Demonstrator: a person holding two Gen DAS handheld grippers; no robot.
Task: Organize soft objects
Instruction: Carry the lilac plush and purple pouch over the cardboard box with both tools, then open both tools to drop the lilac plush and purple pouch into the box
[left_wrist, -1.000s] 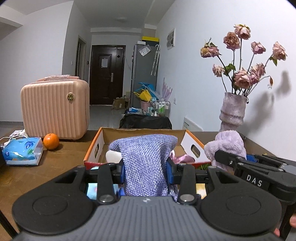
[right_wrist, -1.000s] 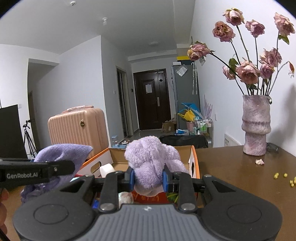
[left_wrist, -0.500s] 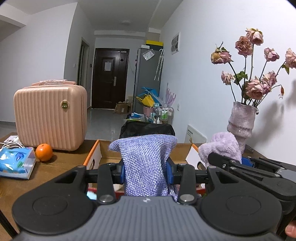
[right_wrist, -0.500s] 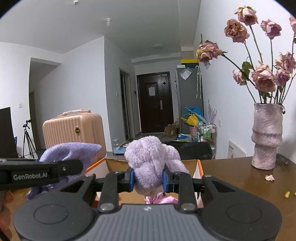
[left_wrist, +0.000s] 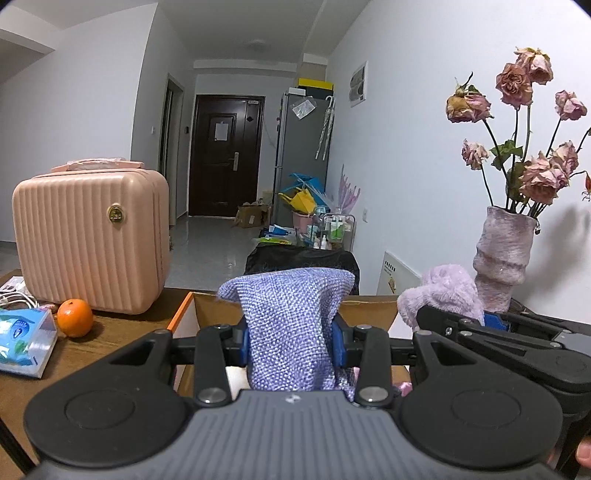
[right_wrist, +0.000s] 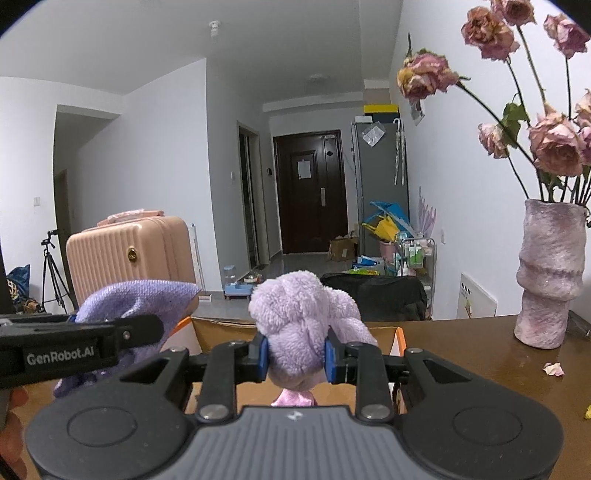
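Holding level above box (left_wrist: 369, 308) | left jaws pinching woven cloth (left_wrist: 291, 328) | right jaws pinching fluffy cloth (right_wrist: 299, 325)

We see a coarse woven cloth (left_wrist: 291, 325), matt and nubbly, clamped in the left tool (left_wrist: 291, 341), whose body is matt black plastic with blue pads and small shiny metal screws. The right tool (right_wrist: 294, 355) pinches a fluffy plush (right_wrist: 301, 328) of soft pile. The box (left_wrist: 207, 308) is plain brown cardboard. The table (right_wrist: 461, 350) is dark wood with a slight sheen. The suitcase (left_wrist: 88, 240) is ribbed, smooth plastic. The vase (right_wrist: 550, 273) looks rough and chalky. The orange (left_wrist: 75, 318) has glossy skin.
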